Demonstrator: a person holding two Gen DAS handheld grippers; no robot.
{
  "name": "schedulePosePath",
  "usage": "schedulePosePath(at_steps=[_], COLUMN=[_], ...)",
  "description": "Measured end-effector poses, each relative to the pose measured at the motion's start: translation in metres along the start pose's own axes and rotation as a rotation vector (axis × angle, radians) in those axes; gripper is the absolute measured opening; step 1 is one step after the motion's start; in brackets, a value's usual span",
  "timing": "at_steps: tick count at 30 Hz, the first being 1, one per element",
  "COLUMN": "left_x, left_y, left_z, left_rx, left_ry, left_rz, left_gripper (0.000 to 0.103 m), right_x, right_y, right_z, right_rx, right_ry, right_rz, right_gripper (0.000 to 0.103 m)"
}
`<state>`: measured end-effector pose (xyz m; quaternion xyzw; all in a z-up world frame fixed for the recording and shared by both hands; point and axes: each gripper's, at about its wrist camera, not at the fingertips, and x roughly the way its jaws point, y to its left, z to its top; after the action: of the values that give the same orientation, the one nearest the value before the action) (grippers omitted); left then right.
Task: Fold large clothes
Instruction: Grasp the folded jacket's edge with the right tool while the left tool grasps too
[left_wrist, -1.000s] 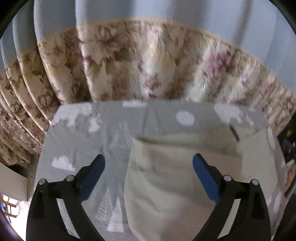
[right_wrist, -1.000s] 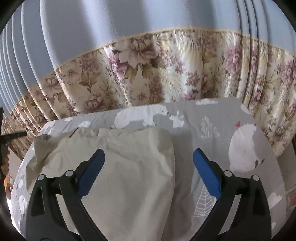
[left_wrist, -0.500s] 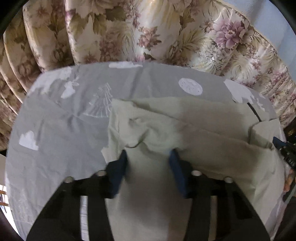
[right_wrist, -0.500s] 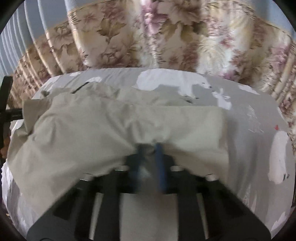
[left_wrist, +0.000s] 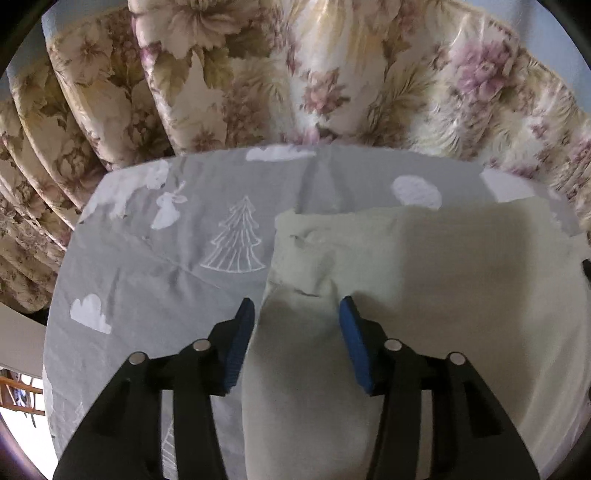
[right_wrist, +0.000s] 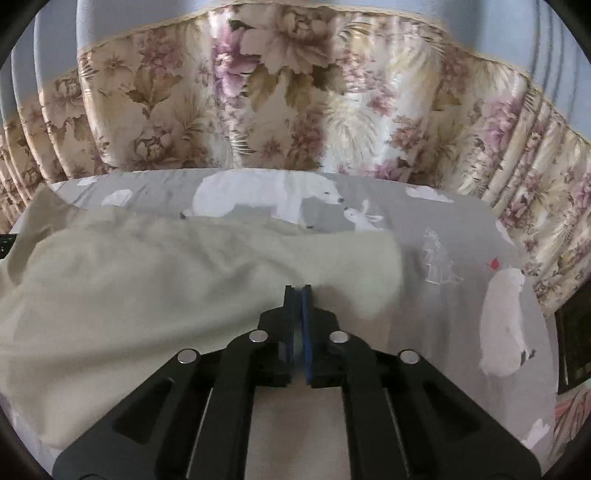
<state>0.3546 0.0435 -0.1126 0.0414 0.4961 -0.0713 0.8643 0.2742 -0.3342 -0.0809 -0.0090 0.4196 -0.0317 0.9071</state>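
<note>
A large cream garment (left_wrist: 443, 280) lies folded on a grey printed sheet (left_wrist: 155, 266). My left gripper (left_wrist: 297, 314) is open, its blue pads either side of a raised fold at the garment's left edge, not clamping it. In the right wrist view the same garment (right_wrist: 147, 280) spreads to the left. My right gripper (right_wrist: 298, 291) is shut on the garment's near right edge, with cloth pinched between the blue pads.
The grey sheet with white bears and trees (right_wrist: 461, 258) covers the table. A floral curtain (left_wrist: 295, 74) hangs right behind its far edge, also in the right wrist view (right_wrist: 295, 96). A dark object (right_wrist: 576, 339) sits off the right edge.
Both grippers came down onto the garment. The right one closed on its edge. The left one narrowed, then opened somewhat around the left fold. The garment's top layer has been drawn over.
</note>
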Motion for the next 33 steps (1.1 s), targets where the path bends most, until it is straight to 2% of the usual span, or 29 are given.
schedulePosePath(at_steps=[1,2,3,6,9,10,12,13,14,15,17,20,22,24,25,27,30,33], left_x=[0.002,0.001,-0.001,-0.005,-0.002,0.000,0.004,0.006,0.006,0.006,0.001,-0.008,-0.004,0.001,0.004,0.014,0.027,0.022], left_y=[0.003,0.005,0.006,0.008,0.001,-0.004,-0.011,-0.013,-0.016,-0.018,-0.018,-0.012,-0.004,0.003,0.001,-0.006,-0.009,-0.007], left_z=[-0.002,-0.004,-0.005,-0.007,-0.006,-0.007,-0.007,-0.007,-0.008,-0.008,-0.010,-0.009,-0.003,0.003,0.004,0.001,-0.008,-0.008], left_rx=[-0.002,0.000,0.003,0.007,0.020,0.033,0.052,0.062,0.073,0.077,0.067,0.049,0.025,-0.001,0.014,0.061,0.102,0.098], left_ry=[0.015,0.016,0.012,0.013,0.012,0.009,0.008,0.007,0.005,0.004,-0.027,-0.093,-0.102,-0.098,-0.098,-0.094,-0.079,-0.072], left_rz=[-0.017,-0.022,-0.019,-0.027,-0.009,0.007,0.023,0.022,0.019,0.024,0.054,0.101,0.126,0.108,0.121,0.162,0.186,0.171], left_gripper=[0.051,0.053,0.057,0.058,0.058,0.058,0.050,0.044,0.028,0.014,0.006,0.005,0.004,0.004,0.004,0.005,0.007,0.012], right_x=[-0.007,-0.014,-0.026,-0.041,-0.022,-0.011,0.009,0.014,0.015,0.014,-0.001,-0.032,-0.038,-0.033,-0.026,-0.006,0.023,0.026], right_y=[-0.015,-0.028,-0.045,-0.065,-0.072,-0.069,-0.059,-0.056,-0.050,-0.047,-0.039,-0.040,-0.034,-0.023,-0.014,-0.008,-0.022,-0.028], right_z=[0.000,0.001,0.001,0.005,0.004,0.003,0.000,0.000,-0.001,-0.003,0.000,0.008,0.017,0.019,0.017,0.012,-0.005,-0.007], right_rx=[0.069,0.139,0.201,0.214,0.218,0.212,0.183,0.173,0.162,0.150,0.117,0.091,0.031,-0.033,-0.087,-0.124,-0.054,-0.010], right_ry=[-0.001,-0.016,-0.050,-0.080,0.014,0.042,0.063,0.057,0.053,0.049,-0.013,-0.139,-0.165,-0.163,-0.152,-0.108,-0.015,0.030], right_rz=[0.098,0.158,0.183,0.122,0.152,0.162,0.161,0.167,0.162,0.154,0.113,0.017,-0.065,-0.122,-0.171,-0.200,-0.136,-0.107], right_gripper=[0.043,0.067,0.070,0.069,0.069,0.067,0.043,0.019,0.004,0.004,0.002,0.002,0.002,0.002,0.002,0.002,0.002,0.004])
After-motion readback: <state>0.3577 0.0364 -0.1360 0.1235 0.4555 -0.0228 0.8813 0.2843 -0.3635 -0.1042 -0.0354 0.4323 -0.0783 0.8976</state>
